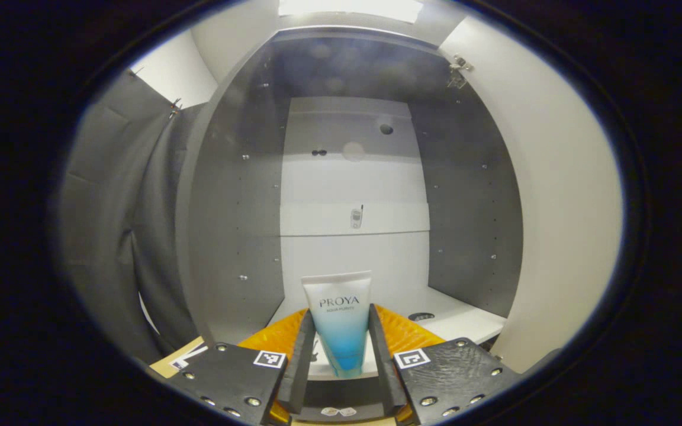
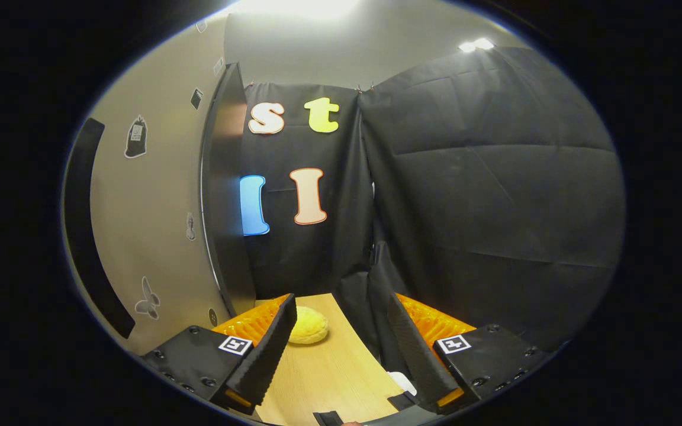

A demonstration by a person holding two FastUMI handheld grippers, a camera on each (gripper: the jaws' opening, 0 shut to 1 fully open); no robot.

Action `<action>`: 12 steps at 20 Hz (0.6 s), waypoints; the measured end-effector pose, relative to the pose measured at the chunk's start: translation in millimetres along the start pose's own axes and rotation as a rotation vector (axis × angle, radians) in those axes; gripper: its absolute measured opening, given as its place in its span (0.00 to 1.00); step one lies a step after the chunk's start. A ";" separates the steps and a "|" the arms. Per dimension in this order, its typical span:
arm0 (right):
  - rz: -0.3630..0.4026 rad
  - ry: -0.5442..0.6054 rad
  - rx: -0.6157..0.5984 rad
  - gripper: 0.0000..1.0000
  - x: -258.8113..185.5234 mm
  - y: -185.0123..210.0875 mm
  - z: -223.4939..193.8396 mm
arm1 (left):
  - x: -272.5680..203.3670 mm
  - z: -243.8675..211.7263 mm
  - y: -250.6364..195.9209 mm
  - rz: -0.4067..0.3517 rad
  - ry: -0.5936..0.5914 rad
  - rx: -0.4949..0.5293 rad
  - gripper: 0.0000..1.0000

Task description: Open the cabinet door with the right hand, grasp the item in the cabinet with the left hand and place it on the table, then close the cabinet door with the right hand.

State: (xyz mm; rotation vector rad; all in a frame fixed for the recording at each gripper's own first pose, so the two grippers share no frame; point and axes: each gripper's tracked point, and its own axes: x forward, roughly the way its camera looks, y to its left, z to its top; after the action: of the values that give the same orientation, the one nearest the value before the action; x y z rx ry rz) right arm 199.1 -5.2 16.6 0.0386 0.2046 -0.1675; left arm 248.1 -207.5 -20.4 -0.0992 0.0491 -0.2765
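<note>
A white-and-blue tube [image 1: 339,322] stands upright, cap down, between the fingers of my left gripper [image 1: 341,352], which is shut on it at the front edge of the cabinet's white shelf [image 1: 465,322]. The cabinet [image 1: 240,207] is open in front of me, grey inside with a white back panel. Its white door [image 1: 560,207] swings out on the right. In the right gripper view my right gripper [image 2: 341,334] is open and holds nothing, hovering over the wooden table [image 2: 329,373]. The open door [image 2: 151,213], with a long dark handle [image 2: 83,236], stands just left of it.
A yellow bun-shaped thing [image 2: 308,325] lies on the table by the right gripper's left finger. Black booth cloth [image 2: 483,207] hangs close behind the table. A small dark disc [image 1: 421,316] lies on the shelf. A corner of the table [image 1: 178,364] peeks out at lower left.
</note>
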 end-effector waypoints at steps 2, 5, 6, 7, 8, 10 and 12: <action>0.022 0.000 -0.001 0.97 0.9 1.7 -0.1 | -13.9 0.8 2.2 0.009 -0.010 0.008 0.52; 0.052 -0.001 0.000 0.97 0.3 0.3 0.3 | -35.2 -3.5 9.0 0.039 -0.009 0.013 0.52; 0.063 0.000 0.002 0.97 1.2 -0.7 0.4 | -41.7 -6.3 11.4 0.051 -0.008 0.013 0.52; 0.074 0.001 0.003 0.97 1.9 0.2 0.5 | -48.8 -9.8 13.1 0.061 -0.004 0.015 0.52; 0.086 -0.001 0.004 0.93 1.6 -0.6 1.5 | -57.0 -12.8 15.2 0.071 -0.001 0.015 0.53; 0.107 -0.008 0.010 0.97 0.6 0.4 2.7 | -69.4 -17.5 18.2 0.086 0.002 0.016 0.53; 0.121 -0.013 0.008 0.97 0.7 -2.5 4.6 | -82.4 -23.1 19.7 0.099 0.003 0.021 0.51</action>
State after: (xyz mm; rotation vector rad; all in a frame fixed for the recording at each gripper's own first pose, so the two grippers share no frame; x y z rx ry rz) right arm 200.3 -8.1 20.9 0.0580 0.1882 -0.0483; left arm 172.8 -168.1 -42.5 -0.0748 0.0542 -0.1783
